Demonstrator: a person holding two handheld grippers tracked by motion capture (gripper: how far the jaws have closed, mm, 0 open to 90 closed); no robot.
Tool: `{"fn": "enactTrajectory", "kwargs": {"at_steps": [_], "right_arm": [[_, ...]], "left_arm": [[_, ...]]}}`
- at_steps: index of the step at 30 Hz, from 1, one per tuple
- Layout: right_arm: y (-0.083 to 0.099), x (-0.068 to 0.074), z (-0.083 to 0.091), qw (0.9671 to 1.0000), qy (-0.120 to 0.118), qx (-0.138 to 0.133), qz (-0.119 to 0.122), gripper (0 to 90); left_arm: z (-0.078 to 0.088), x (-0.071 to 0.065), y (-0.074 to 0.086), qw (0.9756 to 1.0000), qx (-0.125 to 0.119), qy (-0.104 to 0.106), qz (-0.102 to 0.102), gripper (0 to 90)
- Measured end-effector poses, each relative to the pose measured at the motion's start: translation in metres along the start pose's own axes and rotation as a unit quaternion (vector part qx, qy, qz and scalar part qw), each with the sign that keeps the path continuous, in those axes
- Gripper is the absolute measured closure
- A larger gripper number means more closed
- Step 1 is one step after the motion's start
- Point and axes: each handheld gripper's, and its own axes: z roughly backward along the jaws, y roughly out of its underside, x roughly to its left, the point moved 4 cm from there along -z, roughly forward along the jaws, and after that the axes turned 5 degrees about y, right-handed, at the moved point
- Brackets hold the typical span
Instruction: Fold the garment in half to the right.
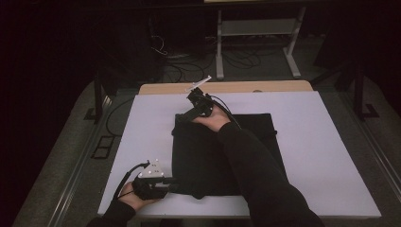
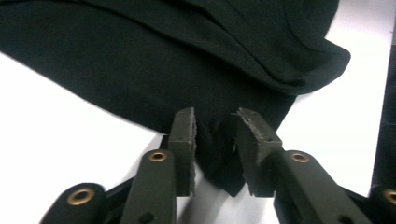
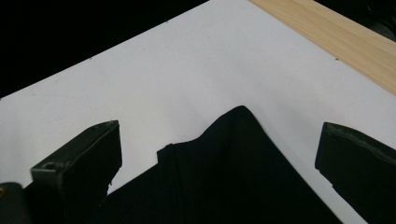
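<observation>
Left claw (image 1: pixel 171 182) at near-left corner of flat black fabric garment (image 1: pixel 208 161), low over white worktop (image 1: pixel 142 123). Jaws narrowed around a pinch of the corner, pads (image 2: pixel 183 135) at either side of the cloth; firm clamping hard to confirm, a sliver of gap visible on one side. Probably set there to anchor or lift that corner for folding.

Garment spread mid-worktop, nearer the near edge, several layers bunched at one end in the left gripper view.

Right claw (image 1: pixel 182 118) at far-left corner of the garment, jaws wide, straddling the pointed corner (image 3: pixel 238 116) without contact; likely lining up a matching grab.

Right sleeve covers much of the cloth's middle. Black on black hides seams, garment type unclear. Surroundings beyond the worktop too dark to read.
</observation>
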Motion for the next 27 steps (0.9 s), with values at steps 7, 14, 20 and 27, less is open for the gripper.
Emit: {"fn": "enactTrajectory", "kwargs": {"at_steps": [7,14,20,27], "right_arm": [[0.004,-0.006,-0.014,1.0000,0.003,0.000,-0.008,0.0],[0.010,-0.012,-0.030,0.9996,0.010,0.007,-0.024,0.1],[0.010,-0.013,-0.042,0.9996,0.011,0.007,-0.026,0.1],[0.011,-0.013,-0.061,0.9995,0.011,0.017,-0.026,2.7]], "left_arm": [[-0.003,0.000,-0.003,0.9999,0.004,0.013,-0.004,79.5],[-0.005,0.001,-0.007,0.9999,0.006,0.012,-0.010,84.4],[-0.006,0.000,-0.011,0.9998,0.003,0.015,-0.015,85.0],[-0.004,0.000,-0.015,0.9996,-0.008,0.020,-0.018,85.2]]}}
